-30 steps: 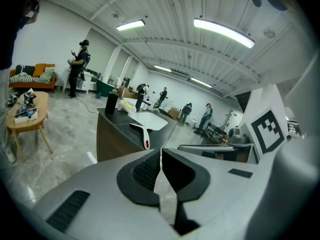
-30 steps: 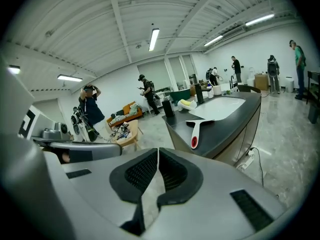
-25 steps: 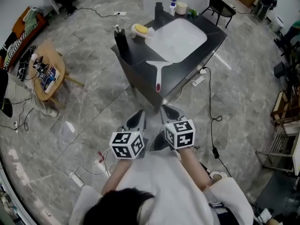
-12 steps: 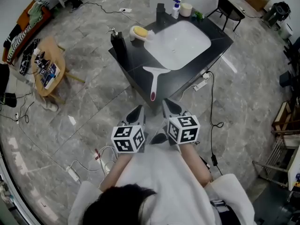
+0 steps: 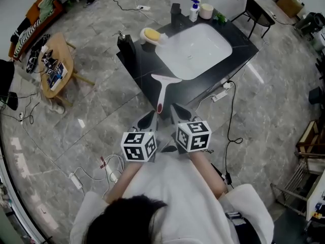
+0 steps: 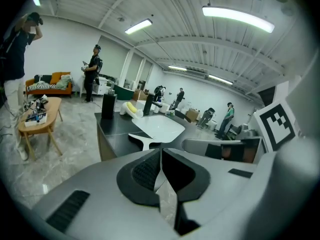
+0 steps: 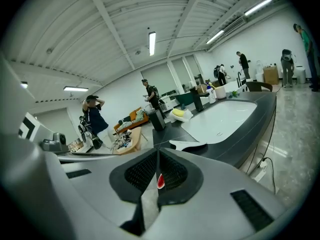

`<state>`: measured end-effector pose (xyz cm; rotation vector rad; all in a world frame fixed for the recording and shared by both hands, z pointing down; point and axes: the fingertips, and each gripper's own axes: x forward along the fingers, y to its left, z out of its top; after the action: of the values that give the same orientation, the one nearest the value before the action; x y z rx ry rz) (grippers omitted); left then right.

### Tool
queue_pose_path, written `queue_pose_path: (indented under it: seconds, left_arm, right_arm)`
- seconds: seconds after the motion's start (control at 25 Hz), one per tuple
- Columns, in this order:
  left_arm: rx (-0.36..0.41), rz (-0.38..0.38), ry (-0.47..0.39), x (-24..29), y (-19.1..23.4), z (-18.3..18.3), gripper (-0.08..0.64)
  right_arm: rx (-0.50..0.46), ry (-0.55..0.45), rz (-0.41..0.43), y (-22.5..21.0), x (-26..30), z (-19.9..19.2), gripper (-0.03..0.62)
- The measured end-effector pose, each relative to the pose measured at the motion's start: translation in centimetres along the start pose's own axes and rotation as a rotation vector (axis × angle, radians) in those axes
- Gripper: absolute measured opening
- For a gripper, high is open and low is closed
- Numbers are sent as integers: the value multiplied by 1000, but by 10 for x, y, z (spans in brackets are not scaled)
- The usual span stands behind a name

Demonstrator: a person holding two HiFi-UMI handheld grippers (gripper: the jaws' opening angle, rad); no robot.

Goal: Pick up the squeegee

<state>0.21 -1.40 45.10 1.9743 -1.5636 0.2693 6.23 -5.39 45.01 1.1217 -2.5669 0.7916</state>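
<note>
The white squeegee point(image 5: 163, 87) lies on the black counter point(image 5: 203, 88) in front of the white sink point(image 5: 197, 50). Its handle ends in a red tip that points to the counter's near edge. Both grippers hover side by side just short of that edge, over the floor. The left gripper point(image 5: 147, 122) is shut and empty, a little left of the handle's tip. The right gripper point(image 5: 177, 113) is shut and empty, a little right of it. The squeegee's blade point(image 6: 145, 137) shows past the left jaws. Its blade point(image 7: 188, 145) shows beyond the right jaws, with the red tip between them.
A black dispenser point(image 5: 126, 46), a yellow sponge in a dish point(image 5: 151, 33) and bottles point(image 5: 193, 10) stand round the sink. A wooden side table point(image 5: 55, 65) is at the left. Cables and a power strip point(image 5: 221, 96) lie on the floor. People point(image 6: 93, 79) stand further off.
Both grippers have moved forward towards the counter, and the squeegee's red tip now lies just ahead of them. Both have stayed shut.
</note>
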Motion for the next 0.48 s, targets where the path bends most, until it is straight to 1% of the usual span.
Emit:
queue_pose_path:
  seconds: [0.28, 0.48]
  left_arm:
    - [-12, 8, 9, 18, -6, -1, 34]
    - [1, 6, 13, 23, -9, -1, 34]
  right_arm:
    - [32, 32, 56, -9, 7, -2, 29]
    - [83, 45, 78, -15, 6, -8, 29]
